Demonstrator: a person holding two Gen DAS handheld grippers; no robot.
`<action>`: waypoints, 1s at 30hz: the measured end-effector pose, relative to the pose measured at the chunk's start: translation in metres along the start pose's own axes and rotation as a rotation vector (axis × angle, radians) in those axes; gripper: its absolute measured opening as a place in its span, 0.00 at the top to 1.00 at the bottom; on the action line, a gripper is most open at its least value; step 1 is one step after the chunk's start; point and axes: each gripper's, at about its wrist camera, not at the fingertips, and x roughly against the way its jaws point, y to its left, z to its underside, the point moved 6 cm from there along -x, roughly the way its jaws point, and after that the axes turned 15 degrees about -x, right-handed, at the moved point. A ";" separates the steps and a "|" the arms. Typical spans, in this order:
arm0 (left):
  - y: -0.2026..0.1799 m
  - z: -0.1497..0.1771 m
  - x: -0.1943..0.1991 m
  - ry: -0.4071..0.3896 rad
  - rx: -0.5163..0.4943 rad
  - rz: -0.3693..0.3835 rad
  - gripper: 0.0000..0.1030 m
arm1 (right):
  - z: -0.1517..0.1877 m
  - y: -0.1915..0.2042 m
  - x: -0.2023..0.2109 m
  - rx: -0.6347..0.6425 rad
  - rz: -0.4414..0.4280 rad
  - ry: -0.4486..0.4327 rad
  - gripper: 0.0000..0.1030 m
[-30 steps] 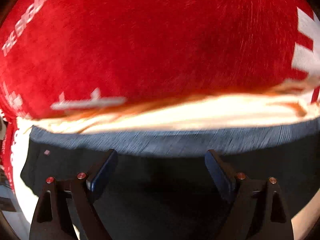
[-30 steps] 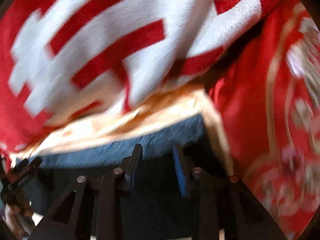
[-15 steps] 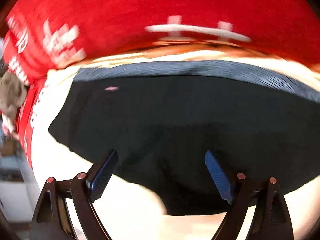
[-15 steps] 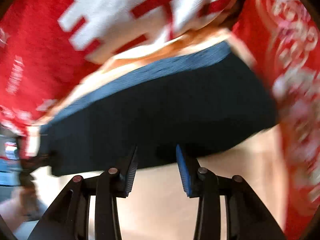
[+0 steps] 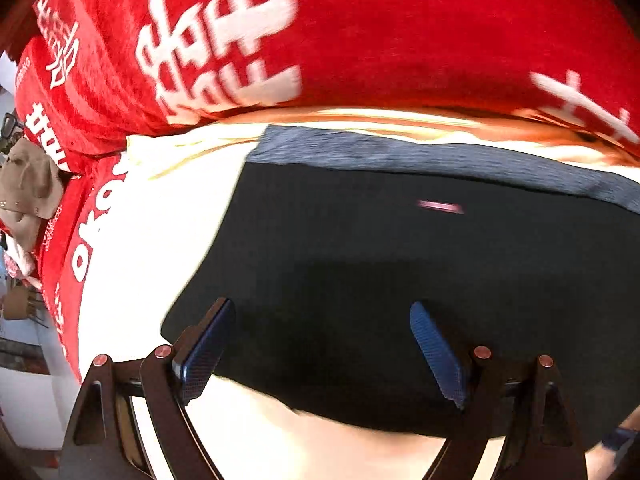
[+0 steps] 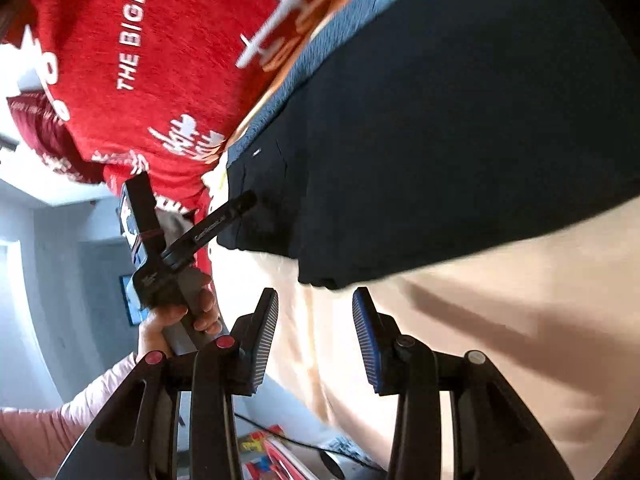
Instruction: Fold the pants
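Note:
The dark navy pants point(image 5: 400, 264) lie folded flat on a cream bed sheet point(image 5: 160, 248), their grey-blue waistband point(image 5: 420, 156) at the far edge. My left gripper point(image 5: 320, 344) is open and empty, hovering over the near edge of the pants. In the right wrist view the pants point(image 6: 440, 128) fill the upper right. My right gripper point(image 6: 316, 328) is open and empty, just off their near corner above the sheet point(image 6: 500, 340). The left gripper point(image 6: 192, 240) shows there too, held in a hand at the pants' left edge.
A red blanket with white lettering point(image 5: 360, 40) is bunched along the far side of the bed, also in the right wrist view point(image 6: 140, 60). A grey plush toy point(image 5: 28, 184) sits at the far left. The bed edge and floor clutter point(image 6: 272, 452) lie below.
Both grippers have pulled back from the waistband end toward the near edge of the pants. The right gripper has turned and now sits off the cloth over the sheet.

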 end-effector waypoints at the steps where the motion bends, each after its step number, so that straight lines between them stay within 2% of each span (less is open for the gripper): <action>1: 0.009 0.002 -0.008 -0.002 0.006 0.009 0.13 | 0.002 -0.002 -0.003 -0.009 0.004 -0.015 0.59; 2: 0.016 0.004 -0.015 -0.014 0.021 0.045 0.12 | 0.003 -0.002 -0.008 -0.022 -0.001 -0.030 0.59; 4: 0.021 0.006 -0.018 -0.021 0.031 0.060 0.01 | 0.000 -0.002 -0.003 -0.047 -0.013 -0.045 0.59; 8: 0.030 0.005 -0.028 -0.031 0.032 0.113 0.01 | -0.015 -0.010 -0.007 -0.132 -0.032 -0.066 0.59; 9: 0.032 0.004 -0.029 -0.028 0.031 0.121 0.01 | -0.018 -0.007 -0.008 -0.144 -0.027 -0.070 0.63; 10: 0.034 0.004 -0.031 -0.030 0.026 0.122 0.01 | -0.021 -0.001 -0.003 -0.124 0.019 -0.101 0.86; 11: 0.035 0.004 -0.032 -0.035 0.021 0.125 0.01 | -0.024 0.008 -0.004 -0.093 0.054 -0.123 0.91; 13: 0.034 0.005 -0.033 -0.040 0.025 0.134 0.00 | -0.021 0.020 0.000 -0.038 0.101 -0.151 0.91; 16: 0.035 0.005 -0.035 -0.045 0.037 0.136 0.00 | -0.009 0.004 -0.006 0.003 0.237 -0.174 0.92; 19: 0.035 0.004 -0.030 -0.037 0.020 0.116 0.00 | -0.006 -0.010 -0.004 -0.049 0.209 -0.170 0.92; 21: 0.032 0.005 -0.024 -0.016 0.016 0.096 0.00 | -0.005 -0.012 0.004 -0.030 0.254 -0.158 0.91; 22: 0.029 0.005 -0.018 -0.010 0.015 0.095 0.00 | -0.004 -0.013 0.009 -0.020 0.274 -0.136 0.87; 24: 0.020 0.004 -0.002 -0.030 0.011 0.123 0.00 | -0.006 -0.012 0.029 0.007 0.345 -0.135 0.87; 26: 0.000 0.000 0.019 -0.071 -0.013 0.166 0.00 | -0.016 -0.002 0.058 0.077 0.381 -0.201 0.86; 28: -0.035 -0.004 0.038 -0.108 -0.055 0.238 0.00 | -0.034 0.008 0.079 0.142 0.444 -0.277 0.81; 30: -0.080 -0.007 0.048 -0.118 -0.100 0.325 0.00 | -0.053 0.008 0.090 0.174 0.491 -0.319 0.80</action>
